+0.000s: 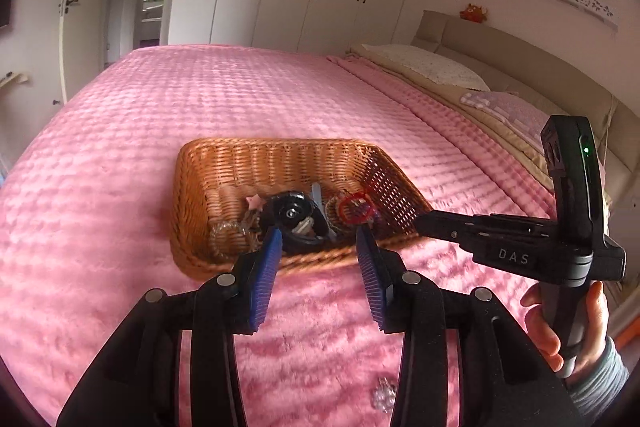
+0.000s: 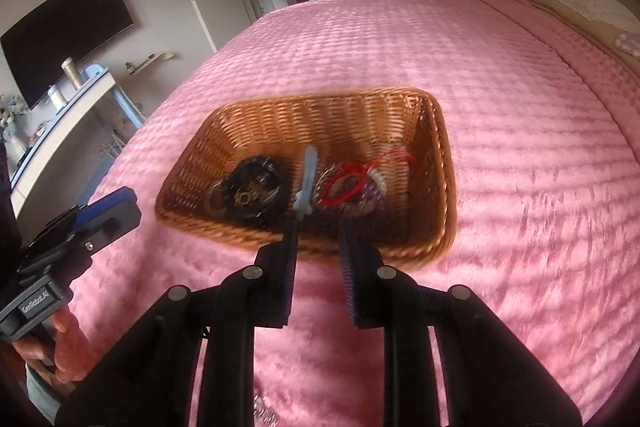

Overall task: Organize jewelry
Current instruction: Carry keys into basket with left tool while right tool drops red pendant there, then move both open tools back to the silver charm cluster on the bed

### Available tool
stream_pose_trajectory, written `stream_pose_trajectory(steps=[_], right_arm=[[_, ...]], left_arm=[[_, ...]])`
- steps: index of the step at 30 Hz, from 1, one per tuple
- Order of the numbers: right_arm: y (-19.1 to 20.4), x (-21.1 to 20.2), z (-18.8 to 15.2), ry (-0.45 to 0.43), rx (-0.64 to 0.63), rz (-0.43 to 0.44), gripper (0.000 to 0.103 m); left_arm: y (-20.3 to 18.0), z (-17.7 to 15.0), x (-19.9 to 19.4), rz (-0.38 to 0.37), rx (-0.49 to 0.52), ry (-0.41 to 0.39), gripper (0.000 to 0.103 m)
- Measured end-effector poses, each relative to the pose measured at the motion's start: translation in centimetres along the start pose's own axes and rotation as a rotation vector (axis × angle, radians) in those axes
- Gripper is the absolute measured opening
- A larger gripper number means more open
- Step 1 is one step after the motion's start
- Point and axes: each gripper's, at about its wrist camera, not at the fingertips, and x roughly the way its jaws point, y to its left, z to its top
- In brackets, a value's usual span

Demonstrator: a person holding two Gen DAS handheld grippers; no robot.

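A wicker basket [image 1: 280, 147] [image 2: 320, 98] sits on the pink bedspread. Inside lie a black round piece [image 1: 294, 213] [image 2: 252, 193], a red cord bracelet [image 1: 354, 209] [image 2: 344, 183], a light blue strap [image 2: 309, 175], a pink star [image 1: 254, 201] and a clear beaded bracelet [image 1: 224, 231]. My left gripper [image 1: 319, 233] hovers open over the basket's near rim, with nothing between its blue pads. My right gripper [image 2: 319, 223] is open above the near rim too; the strap's lower end lies just beyond its left fingertip. Each gripper also shows at the edge of the other's view.
A small clear crystal piece [image 1: 382, 395] [image 2: 264, 411] lies on the bedspread [image 1: 200, 99] under the grippers. Pillows [image 1: 432, 67] line the right side. A person's hands [image 1: 568, 323] [image 2: 60, 343] hold the handles. A desk with a TV [image 2: 64, 35] stands to the left.
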Motion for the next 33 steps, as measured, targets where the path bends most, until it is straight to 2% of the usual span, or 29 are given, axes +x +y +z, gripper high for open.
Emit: stream_pose_trajectory(steps=[5, 10, 18, 21, 26, 28, 30, 31, 32, 33], right_arm=[[2.2, -2.2, -5.3, 0.037, -0.030, 0.064, 0.019], [3.8, -1.9, -9.5, 0.091, -0.046, 0.080, 0.019], [3.8, 1.0, -12.0, 0.176, -0.007, 0.085, 0.019], [4.0, 1.7, -12.3, 0.194, 0.015, 0.108, 0.019], [4.4, 2.7, -12.2, 0.213, 0.031, 0.126, 0.042], [4.7, 2.6, -12.3, 0.202, 0.017, 0.111, 0.042], [4.8, 2.6, -12.2, 0.197, 0.007, 0.094, 0.029], [4.7, 2.6, -12.2, 0.192, 0.006, 0.078, 0.017], [4.4, 2.4, -12.1, 0.180, 0.010, 0.066, 0.011], [3.9, 2.1, -11.9, 0.165, 0.026, 0.068, 0.010]], left_arm=[[-0.6, -4.5, -2.9, -0.018, -0.032, 0.011, 0.038], [-0.1, -8.7, -3.0, -0.022, -0.083, 0.059, 0.038], [0.9, -12.4, -1.2, -0.015, -0.135, 0.110, 0.038], [1.8, -12.5, -1.2, -0.035, -0.174, 0.099, 0.038], [2.3, -12.8, -1.1, -0.057, -0.202, 0.100, 0.038], [2.3, -12.8, -1.1, -0.063, -0.201, 0.099, 0.038], [2.2, -12.8, -1.0, -0.067, -0.198, 0.103, 0.038], [2.1, -12.9, -0.9, -0.069, -0.196, 0.106, 0.038], [2.1, -12.9, -0.8, -0.072, -0.195, 0.109, 0.038], [2.0, -12.9, -0.7, -0.073, -0.192, 0.112, 0.038]])
